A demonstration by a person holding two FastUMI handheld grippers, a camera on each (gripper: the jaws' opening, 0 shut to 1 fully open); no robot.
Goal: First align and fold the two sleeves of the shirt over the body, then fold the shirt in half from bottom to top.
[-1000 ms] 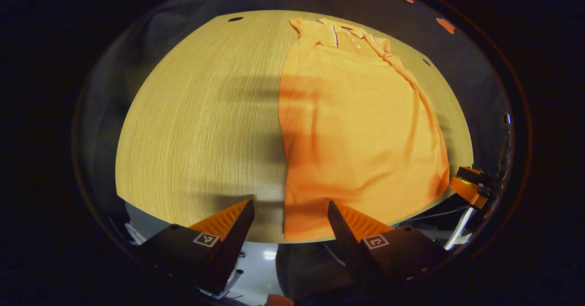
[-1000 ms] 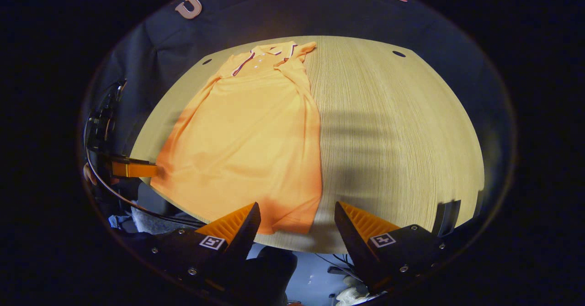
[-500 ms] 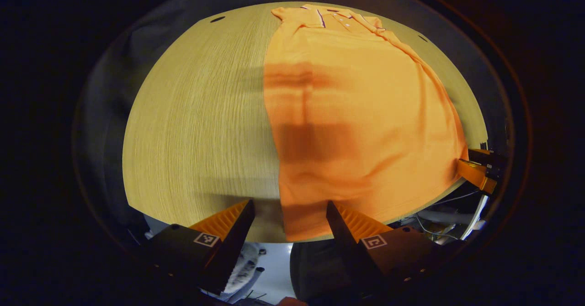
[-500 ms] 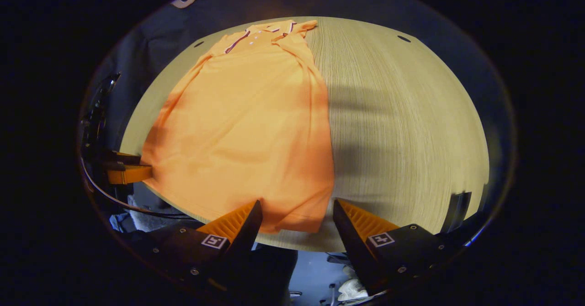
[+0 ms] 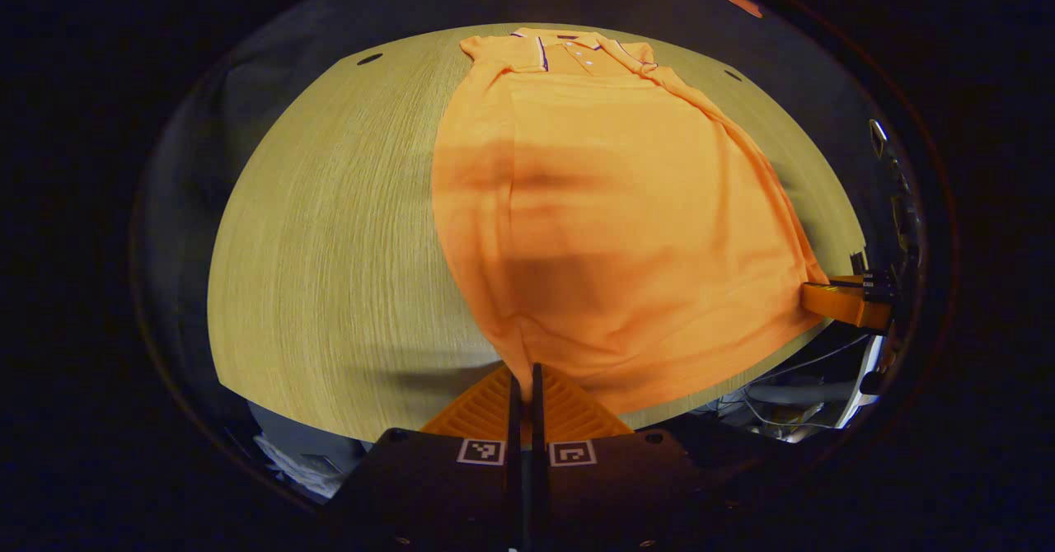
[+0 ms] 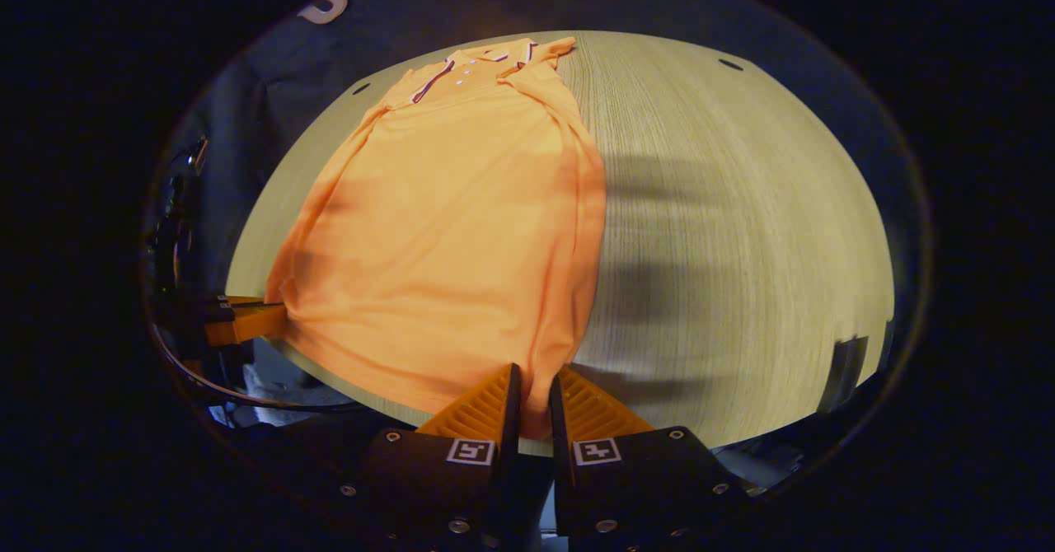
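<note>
Left gripper view: your left gripper (image 5: 525,381) is clamped on the bottom hem corner of the orange shirt (image 5: 610,206), both fingers pressed together on the cloth at the near table (image 5: 330,231) edge. The shirt lies flat along the table, collar (image 5: 569,41) at the far end, sleeves folded in over the body. The pinched hem itself is hidden between the fingers. At the right rim you see the right gripper (image 5: 841,301) touching the other hem corner; its body is cut off and dim. Each finger carries a square coded marker, no readable writing.

Right gripper view: your right gripper (image 6: 532,408) is clenched on its hem corner of the shirt (image 6: 461,231), cloth bunched between the fingers. The left gripper (image 6: 247,321) shows at the left rim, partly dark. The clutter below the table (image 6: 742,231) edge is too dim to identify.
</note>
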